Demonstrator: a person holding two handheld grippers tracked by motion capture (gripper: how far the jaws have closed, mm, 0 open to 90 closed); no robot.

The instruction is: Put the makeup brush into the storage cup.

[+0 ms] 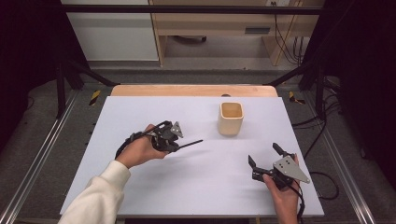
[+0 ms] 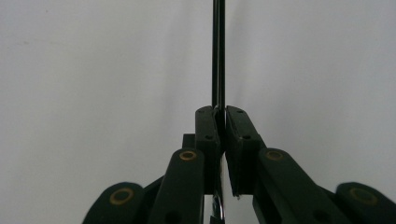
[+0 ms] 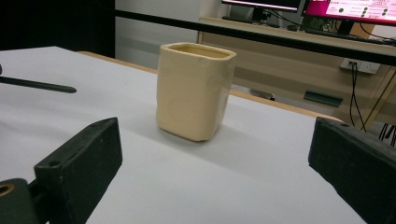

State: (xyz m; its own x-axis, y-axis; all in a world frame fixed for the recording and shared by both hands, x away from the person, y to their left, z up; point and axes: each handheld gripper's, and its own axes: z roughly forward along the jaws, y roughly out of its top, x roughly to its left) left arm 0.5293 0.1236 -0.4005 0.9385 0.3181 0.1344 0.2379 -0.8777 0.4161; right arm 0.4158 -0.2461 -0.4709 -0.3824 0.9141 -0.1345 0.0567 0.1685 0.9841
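One cream cup; left claw pinches one black rod, right claw gapes empty.

White sheet is covering a wooden table, centre frame. Grey floor is showing either side. Wooden desk is standing top centre, cables hanging upper right. Monitors are glowing, top right of right gripper view.
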